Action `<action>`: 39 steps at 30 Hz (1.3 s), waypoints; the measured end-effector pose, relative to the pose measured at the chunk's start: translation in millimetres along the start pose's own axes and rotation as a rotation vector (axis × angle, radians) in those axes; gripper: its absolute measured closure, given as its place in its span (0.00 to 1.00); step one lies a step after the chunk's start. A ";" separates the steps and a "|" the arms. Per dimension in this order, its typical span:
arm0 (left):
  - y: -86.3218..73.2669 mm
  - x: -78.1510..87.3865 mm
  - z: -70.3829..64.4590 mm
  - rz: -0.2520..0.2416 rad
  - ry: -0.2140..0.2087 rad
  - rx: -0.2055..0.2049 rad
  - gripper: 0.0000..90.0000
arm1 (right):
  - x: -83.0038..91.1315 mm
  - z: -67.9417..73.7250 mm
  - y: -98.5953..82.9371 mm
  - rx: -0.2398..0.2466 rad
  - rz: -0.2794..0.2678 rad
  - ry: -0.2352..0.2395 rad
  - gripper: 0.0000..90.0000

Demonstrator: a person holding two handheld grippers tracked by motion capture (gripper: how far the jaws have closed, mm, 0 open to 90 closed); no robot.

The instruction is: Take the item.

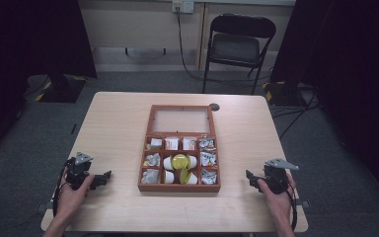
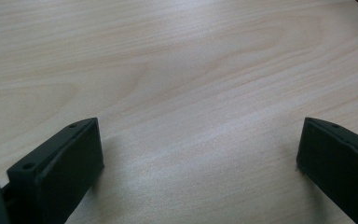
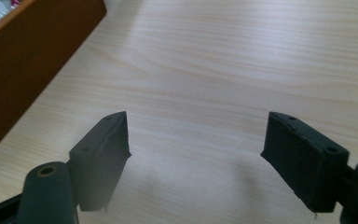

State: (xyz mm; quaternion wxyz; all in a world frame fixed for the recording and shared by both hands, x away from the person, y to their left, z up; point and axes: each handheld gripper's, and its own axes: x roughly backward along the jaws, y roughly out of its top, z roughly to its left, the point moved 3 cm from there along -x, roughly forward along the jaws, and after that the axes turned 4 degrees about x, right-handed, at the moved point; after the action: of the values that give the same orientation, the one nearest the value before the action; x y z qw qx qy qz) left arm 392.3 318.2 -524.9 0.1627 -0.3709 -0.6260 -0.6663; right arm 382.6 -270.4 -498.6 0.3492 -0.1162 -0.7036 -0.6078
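Observation:
A brown wooden compartment box lies in the middle of the table with its glass lid laid open behind it. Its cells hold small wrapped packets, white cups and a yellow round thing in the centre. My left gripper rests on the table to the box's left, open, with bare wood between its jaws. On the box's right my right gripper rests open as well, nothing between its jaws; the box wall stands at the left of the right gripper view.
The light wooden table has bare room on both sides of the box. A black folding chair stands beyond the far edge. Dark curtains hang at both sides, and cables run over the grey floor.

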 end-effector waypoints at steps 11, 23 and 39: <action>-0.4 0.5 -0.1 0.000 -0.002 -0.004 0.00 | 3.6 13.8 7.8 -0.001 -0.024 0.036 0.32; -0.4 0.5 -0.2 0.000 -0.002 -0.003 0.00 | 12.2 33.9 22.9 0.041 -0.052 0.100 0.38; -0.4 0.5 -0.2 0.000 -0.003 -0.003 0.00 | 7.7 61.1 46.0 0.076 -0.097 0.188 0.44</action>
State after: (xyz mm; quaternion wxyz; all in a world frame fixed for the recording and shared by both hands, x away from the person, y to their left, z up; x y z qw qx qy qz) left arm 391.7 318.2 -524.9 0.1612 -0.3721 -0.6252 -0.6669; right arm 382.6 -204.4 -459.2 0.3881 -0.0112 -0.6952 -0.6050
